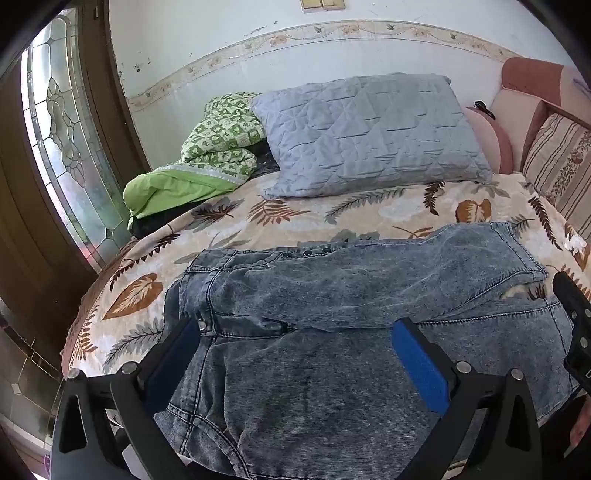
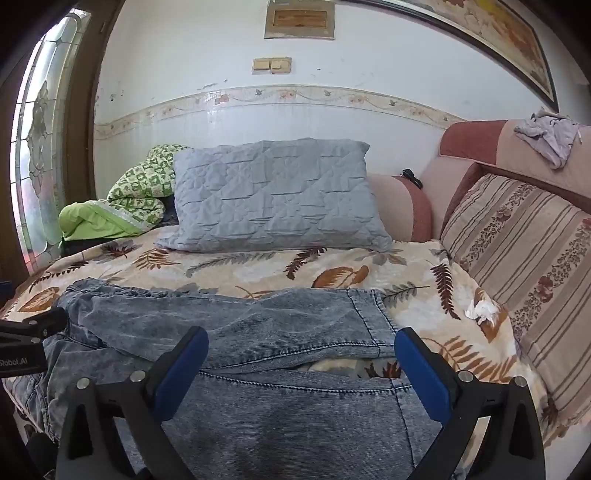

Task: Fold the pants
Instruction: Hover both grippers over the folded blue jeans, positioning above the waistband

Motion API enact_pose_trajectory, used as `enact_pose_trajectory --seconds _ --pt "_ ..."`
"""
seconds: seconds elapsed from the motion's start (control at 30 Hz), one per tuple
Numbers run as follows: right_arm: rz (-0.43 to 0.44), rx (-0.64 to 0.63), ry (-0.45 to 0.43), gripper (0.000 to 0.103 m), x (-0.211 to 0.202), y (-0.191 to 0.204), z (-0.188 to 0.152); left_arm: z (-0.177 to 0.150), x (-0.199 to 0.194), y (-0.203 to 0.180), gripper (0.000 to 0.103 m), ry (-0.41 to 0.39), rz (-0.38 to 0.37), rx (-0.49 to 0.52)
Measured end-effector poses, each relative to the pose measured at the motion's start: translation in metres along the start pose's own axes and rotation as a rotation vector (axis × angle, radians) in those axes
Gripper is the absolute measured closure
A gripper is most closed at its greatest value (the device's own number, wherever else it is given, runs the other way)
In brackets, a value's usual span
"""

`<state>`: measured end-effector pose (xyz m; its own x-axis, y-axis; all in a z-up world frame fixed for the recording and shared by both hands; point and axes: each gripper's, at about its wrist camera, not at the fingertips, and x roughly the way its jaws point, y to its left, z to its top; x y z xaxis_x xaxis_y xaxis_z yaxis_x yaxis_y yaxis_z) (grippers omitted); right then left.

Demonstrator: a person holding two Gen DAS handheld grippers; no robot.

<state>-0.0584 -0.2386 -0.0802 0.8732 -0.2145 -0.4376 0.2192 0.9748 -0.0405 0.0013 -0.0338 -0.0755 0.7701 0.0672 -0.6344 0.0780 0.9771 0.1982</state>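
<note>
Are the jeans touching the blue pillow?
Apart. In the right wrist view, a wide band of leaf-print bedspread lies bare between the jeans and the pillow.

Acid-wash blue jeans [image 1: 332,317], partly folded, flat on bed

Both wrist views low, close over pants [image 1: 332,332], facing pillow [image 2: 277,195] and wall; left view further left.

Only legible text was "Robot.AI", white on the black body of the left gripper [image 2: 22,341], seen at the left edge of the right wrist view; the start of the word was cut off by the frame. The wall plaque [image 2: 300,18] had lettering, too blurred to read.
</note>
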Motion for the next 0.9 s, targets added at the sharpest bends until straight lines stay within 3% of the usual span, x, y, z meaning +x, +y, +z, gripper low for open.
enact_pose_trajectory --seconds 0.33,0.9 --pt "-0.007 0.02 0.021 0.001 0.013 -0.007 -0.003 -0.008 0.02 0.0 0.0 0.052 0.014 0.001" --pt "-0.022 -0.052 0.073 0.001 0.031 0.007 -0.013 -0.015 0.036 0.009 0.0 0.095 0.027 -0.008"
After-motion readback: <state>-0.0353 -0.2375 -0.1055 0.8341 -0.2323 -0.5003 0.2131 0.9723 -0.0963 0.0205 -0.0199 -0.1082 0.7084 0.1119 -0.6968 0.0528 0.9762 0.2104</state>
